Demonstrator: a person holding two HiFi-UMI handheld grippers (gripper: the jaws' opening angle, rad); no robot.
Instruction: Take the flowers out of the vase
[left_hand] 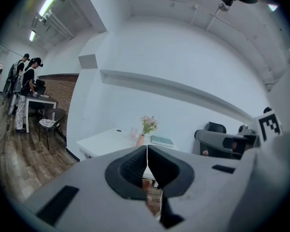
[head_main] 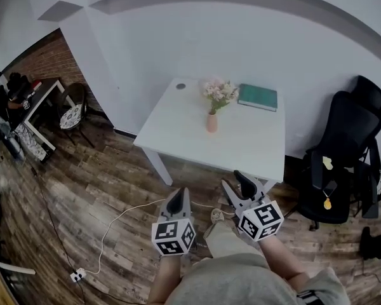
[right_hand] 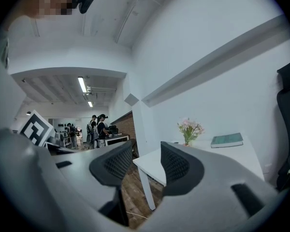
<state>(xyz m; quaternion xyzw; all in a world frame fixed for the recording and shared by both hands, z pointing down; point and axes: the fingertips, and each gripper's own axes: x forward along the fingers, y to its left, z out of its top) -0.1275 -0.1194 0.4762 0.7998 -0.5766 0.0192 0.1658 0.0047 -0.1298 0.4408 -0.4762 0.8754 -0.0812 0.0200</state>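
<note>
A small pink vase stands near the middle of a white table, holding a bunch of pale pink flowers. The same flowers and vase show far off in the left gripper view, and the flowers again in the right gripper view. Both grippers hang over the wooden floor, well short of the table's near edge. My left gripper has its jaws closed together with nothing between them. My right gripper holds its jaws apart, empty.
A teal book lies at the table's back right, a clear cup near the back left. A black office chair stands right of the table. A white cable crosses the floor. People stand at a desk far left.
</note>
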